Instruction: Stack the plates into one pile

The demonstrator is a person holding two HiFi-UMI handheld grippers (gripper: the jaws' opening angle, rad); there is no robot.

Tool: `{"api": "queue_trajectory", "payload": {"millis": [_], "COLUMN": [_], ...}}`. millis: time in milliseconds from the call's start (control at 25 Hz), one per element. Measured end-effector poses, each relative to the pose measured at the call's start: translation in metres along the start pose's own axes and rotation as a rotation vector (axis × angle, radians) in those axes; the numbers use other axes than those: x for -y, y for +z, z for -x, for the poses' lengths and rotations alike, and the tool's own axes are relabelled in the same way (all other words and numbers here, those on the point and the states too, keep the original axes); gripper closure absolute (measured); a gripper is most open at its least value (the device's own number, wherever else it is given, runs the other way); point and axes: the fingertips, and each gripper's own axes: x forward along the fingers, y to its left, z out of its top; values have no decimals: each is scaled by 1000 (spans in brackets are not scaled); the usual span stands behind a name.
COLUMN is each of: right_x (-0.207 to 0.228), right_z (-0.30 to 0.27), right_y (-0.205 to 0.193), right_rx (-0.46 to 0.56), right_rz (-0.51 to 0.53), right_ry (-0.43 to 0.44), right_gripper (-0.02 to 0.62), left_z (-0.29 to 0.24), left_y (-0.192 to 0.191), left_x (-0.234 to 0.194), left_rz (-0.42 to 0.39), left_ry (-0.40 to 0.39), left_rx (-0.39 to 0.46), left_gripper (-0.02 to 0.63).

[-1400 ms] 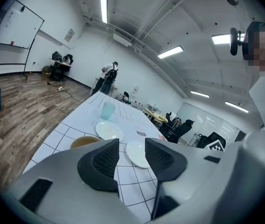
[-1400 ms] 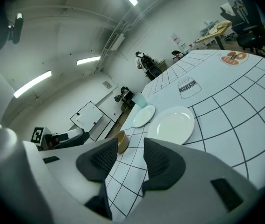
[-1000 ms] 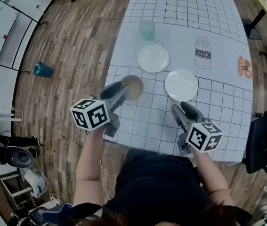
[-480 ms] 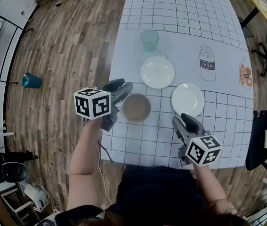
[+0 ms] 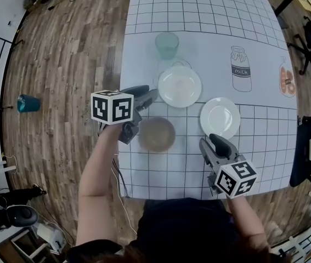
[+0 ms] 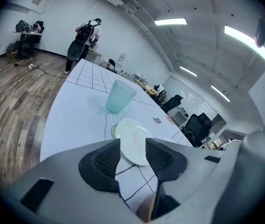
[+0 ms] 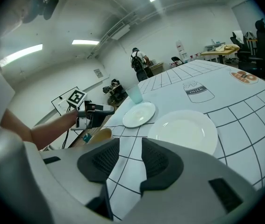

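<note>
Left gripper: jaws stood apart, nothing gripped; only tabletop and a plate farther off showed through the gap. Right gripper: jaws apart and closing, likewise empty. The left gripper hung just beside the brown dish, at its left edge; contact could not be confirmed. The far white plate lay beyond, near the teal cup. The near white plate lay ahead of the right gripper, apart from it. All three pieces lay separately on the gridded table, unstacked.
</note>
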Motion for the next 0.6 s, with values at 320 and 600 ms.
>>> {"api": "queue_trajectory", "payload": {"millis": [320, 600], "right_x": [10, 14], "right_z": [-3, -4], "right_y": [-1, -3], "right_rx": [-5, -5], "right_rz": [22, -3], "right_ry": [-43, -42], "right_gripper": [430, 434], "left_z": [-36, -54], "left_y": [-3, -1], "left_x": [-21, -26], "left_rz": [38, 42], "left_ry": [-18, -22], "left_rx": [-92, -126], "left_gripper": [422, 446]}}
